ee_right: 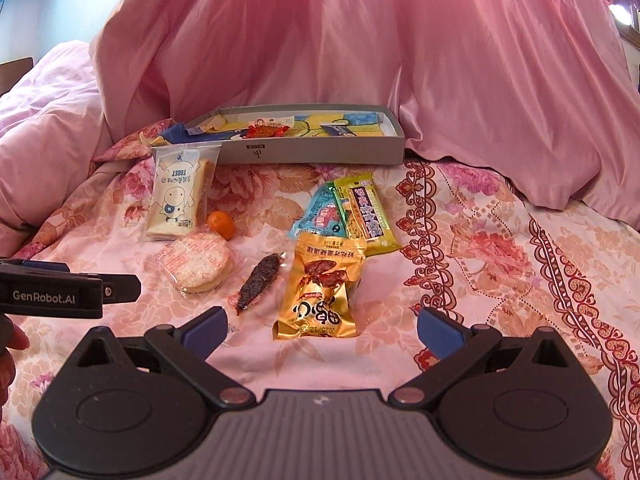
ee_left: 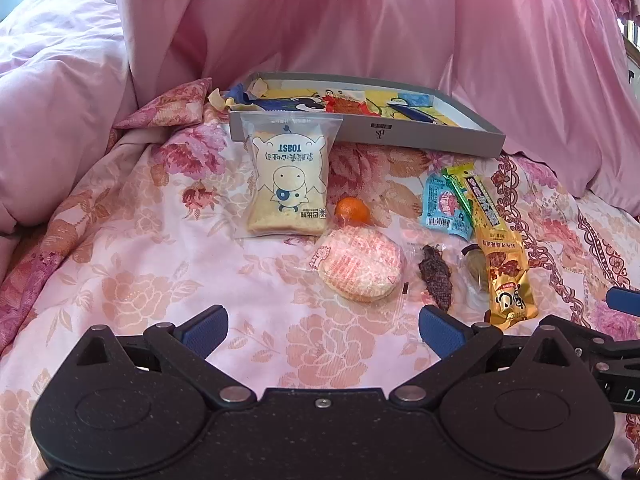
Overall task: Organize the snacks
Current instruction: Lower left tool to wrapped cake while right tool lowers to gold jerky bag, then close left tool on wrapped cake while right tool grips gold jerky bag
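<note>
Snacks laid out on a floral bedspread point(ee_left: 132, 264), seen from both wrist cameras. The left gripper point(ee_left: 323, 330) hovers low over the cloth with its blue-padded fingers point(ee_left: 206, 330) spread wide and nothing between them; the right gripper point(ee_right: 321, 330) is likewise wide apart and empty, with the side of the left one showing at the left edge of the right wrist view. At the back, a shallow grey box point(ee_left: 420, 136) lies flat against a heap of pink bedding point(ee_left: 340, 16) (a few small wrapped items already lie inside it, too small to tell apart). Leaning against the box's front wall is a clear toast packet point(ee_left: 288, 180) printed with a cartoon cow. Just beside its lower right corner sits a small orange point(ee_left: 352, 211), and in front of the orange, touching it in this view, is a round rice cracker point(ee_left: 362, 266) in clear wrap. To the right lie a dark strip of dried snack point(ee_left: 435, 278) in clear wrap, a gold pouch point(ee_right: 320, 288), a light blue packet point(ee_right: 322, 216) and a yellow-green bar point(ee_right: 368, 216); the blue packet and the bar overlap, and the gold pouch covers their near ends. In the left wrist view a small round wrapped sweet point(ee_left: 476, 268) is partly tucked under the gold pouch. The gold pouch lies nearest the right gripper, just ahead of its open fingers.
</note>
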### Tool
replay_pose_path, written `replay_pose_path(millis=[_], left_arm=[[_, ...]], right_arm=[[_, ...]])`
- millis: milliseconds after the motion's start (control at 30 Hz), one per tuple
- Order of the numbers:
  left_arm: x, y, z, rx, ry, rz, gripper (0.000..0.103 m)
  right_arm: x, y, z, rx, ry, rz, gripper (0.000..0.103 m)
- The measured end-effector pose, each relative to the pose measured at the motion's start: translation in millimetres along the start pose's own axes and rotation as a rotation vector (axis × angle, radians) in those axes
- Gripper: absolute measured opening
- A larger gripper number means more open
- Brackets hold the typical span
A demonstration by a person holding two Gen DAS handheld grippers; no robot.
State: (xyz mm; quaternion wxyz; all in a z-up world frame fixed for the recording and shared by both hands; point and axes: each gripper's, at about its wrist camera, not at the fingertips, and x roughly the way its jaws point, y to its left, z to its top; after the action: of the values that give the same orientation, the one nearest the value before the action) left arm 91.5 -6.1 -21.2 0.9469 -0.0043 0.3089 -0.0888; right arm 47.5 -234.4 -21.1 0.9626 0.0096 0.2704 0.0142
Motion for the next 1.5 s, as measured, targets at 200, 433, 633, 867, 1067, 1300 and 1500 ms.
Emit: replay_pose_path(millis=[200, 433, 633, 867, 1067, 1300, 1500], left_arm=[[7.9, -4.4, 1.4, 0.04, 0.018, -0.021, 0.101], [30.7, -12.5, 6.0, 0.148, 0.075, -0.106, 0.099], [40.0, -8.0, 14.1, 0.137, 0.092, -0.121, 0.099], [43.8, -3.2, 26.7, 0.095, 0.075, -0.121, 0.099], [46.8, -19.1, 38.6, 0.115, 0.049, -0.172, 0.099], [59.2, -52.6, 40.3, 0.165, 0.086, -0.252, 0.097], [74.3, -74.7, 41.9, 0.251, 0.092, -0.334, 0.095]], right_arm=[[8.8, -2.5, -1.4, -0.024, 0.019, -0.013, 0.103], [30.0, -16.8, 2.6, -0.068, 0.058, 0.005, 0.103], [52.1, -19.8, 6.5, -0.054, 0.09, 0.04, 0.103], [85.9, -15.1, 14.0, -0.038, 0.124, 0.067, 0.098], [86.6, -21.4, 11.2, -0.011, 0.136, 0.095, 0.075], [71.2, -34.5, 8.0, -0.007, 0.117, 0.129, 0.06], [57.5, -53.3, 7.3, 0.007, 0.095, 0.162, 0.057]])
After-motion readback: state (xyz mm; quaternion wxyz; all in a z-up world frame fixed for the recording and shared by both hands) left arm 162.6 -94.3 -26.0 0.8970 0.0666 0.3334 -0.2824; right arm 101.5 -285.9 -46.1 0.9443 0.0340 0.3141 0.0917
